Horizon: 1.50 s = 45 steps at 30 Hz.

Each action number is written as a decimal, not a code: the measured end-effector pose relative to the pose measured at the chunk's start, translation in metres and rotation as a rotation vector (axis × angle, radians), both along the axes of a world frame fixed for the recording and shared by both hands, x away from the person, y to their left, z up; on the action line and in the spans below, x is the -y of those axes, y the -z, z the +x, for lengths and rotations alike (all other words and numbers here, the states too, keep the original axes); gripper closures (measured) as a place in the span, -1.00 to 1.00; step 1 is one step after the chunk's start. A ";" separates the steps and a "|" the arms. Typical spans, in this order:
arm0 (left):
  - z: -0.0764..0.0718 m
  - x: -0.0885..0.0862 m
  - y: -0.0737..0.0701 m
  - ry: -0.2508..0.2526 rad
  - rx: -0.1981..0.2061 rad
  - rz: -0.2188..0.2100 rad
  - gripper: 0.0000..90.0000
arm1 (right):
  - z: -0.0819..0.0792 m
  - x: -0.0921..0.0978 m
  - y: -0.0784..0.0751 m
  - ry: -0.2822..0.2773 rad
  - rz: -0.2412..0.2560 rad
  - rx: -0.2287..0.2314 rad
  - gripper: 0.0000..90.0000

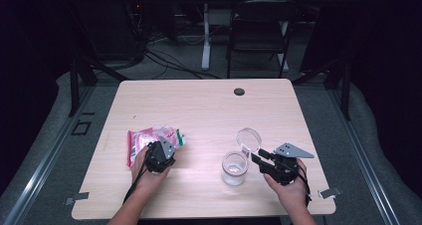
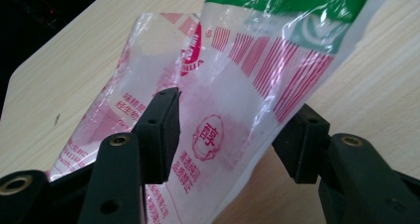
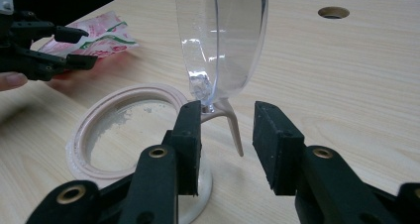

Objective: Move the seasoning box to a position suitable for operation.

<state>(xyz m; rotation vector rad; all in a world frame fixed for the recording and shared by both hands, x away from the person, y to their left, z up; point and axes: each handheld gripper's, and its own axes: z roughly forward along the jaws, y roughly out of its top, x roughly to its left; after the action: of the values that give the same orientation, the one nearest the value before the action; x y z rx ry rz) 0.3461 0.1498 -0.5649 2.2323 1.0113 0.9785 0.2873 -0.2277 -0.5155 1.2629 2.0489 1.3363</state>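
High view shows the left gripper (image 1: 164, 150) at the near left of the table (image 1: 199, 105), its parted jaws straddling a red-and-green plastic packet (image 1: 142, 140). Right of centre stands a clear jar (image 1: 234, 168); the right gripper (image 1: 257, 158) has open jaws beside its raised hinged lid (image 1: 249, 139).
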 end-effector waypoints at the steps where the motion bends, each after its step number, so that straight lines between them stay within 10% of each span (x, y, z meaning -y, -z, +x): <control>1: 0.001 -0.001 0.000 -0.004 -0.004 -0.007 0.10 | 0.000 0.000 0.000 -0.002 0.003 0.002 0.41; 45: 0.007 -0.055 -0.022 -0.086 -0.098 -0.295 0.99 | -0.006 0.006 0.004 -0.022 0.008 -0.002 0.39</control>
<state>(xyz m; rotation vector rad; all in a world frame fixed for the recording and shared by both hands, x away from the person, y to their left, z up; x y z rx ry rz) 0.3530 0.2045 -0.5426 2.0218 1.2175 0.7074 0.2811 -0.2336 -0.5192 1.2493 2.0667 1.3546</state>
